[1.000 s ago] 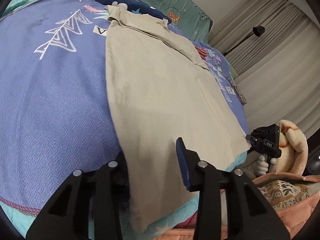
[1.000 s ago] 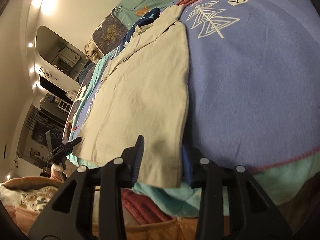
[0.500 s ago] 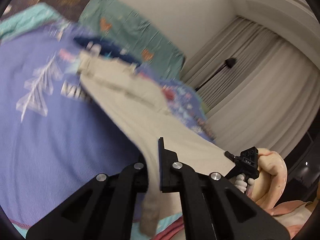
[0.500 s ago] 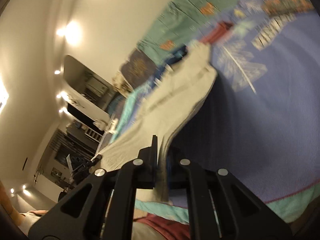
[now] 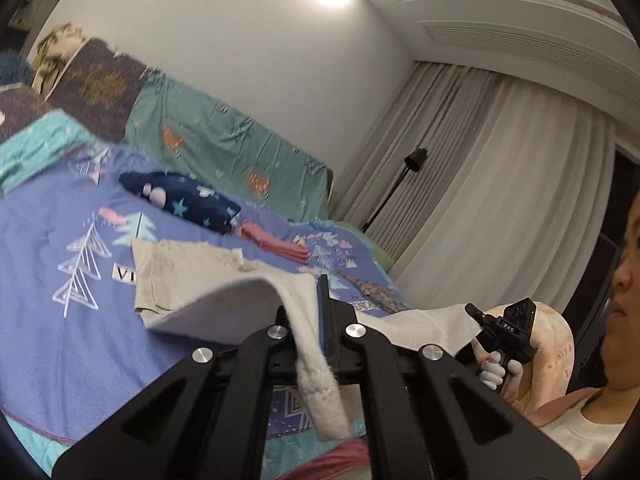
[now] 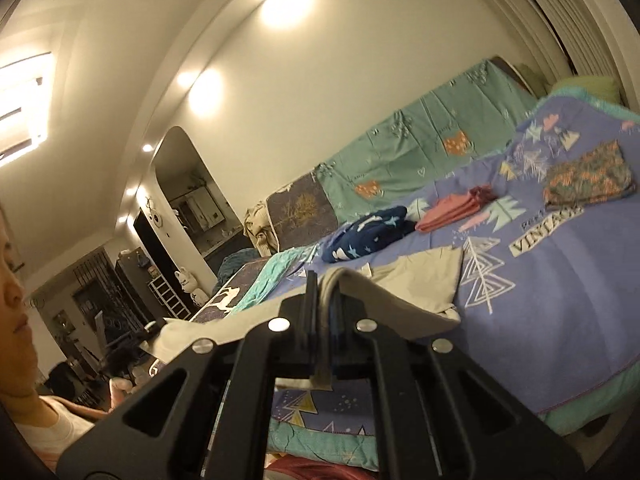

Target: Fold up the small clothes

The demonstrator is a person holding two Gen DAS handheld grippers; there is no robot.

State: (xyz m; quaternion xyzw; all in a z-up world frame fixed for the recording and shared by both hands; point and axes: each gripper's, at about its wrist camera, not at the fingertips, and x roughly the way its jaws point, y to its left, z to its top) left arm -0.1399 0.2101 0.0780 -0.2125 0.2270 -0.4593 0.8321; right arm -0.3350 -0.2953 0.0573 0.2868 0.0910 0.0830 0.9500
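Note:
A beige garment (image 5: 188,276) lies with its far end on the blue bedspread (image 5: 60,340), while its near edge is lifted and stretched between both grippers. My left gripper (image 5: 310,300) is shut on one near corner, and the hem hangs down between its fingers. In the right wrist view, my right gripper (image 6: 326,292) pinches the other corner of the beige garment (image 6: 420,280); its jaws are just closing the last bit onto the cloth. Each view shows the other gripper holding the raised edge: the right gripper (image 5: 478,316) and the left gripper (image 6: 150,326).
A navy star-print garment (image 5: 188,200), a folded pink piece (image 5: 276,242) and a folded patterned piece (image 6: 588,176) lie farther back on the bed. Teal pillows line the wall. A floor lamp (image 5: 416,160) and curtains stand beyond. The person sits at the bed's near edge.
Both grippers closed on the garment's near corners and rose, lifting that edge off the bed. The views tipped up from looking down at the bed to nearly level.

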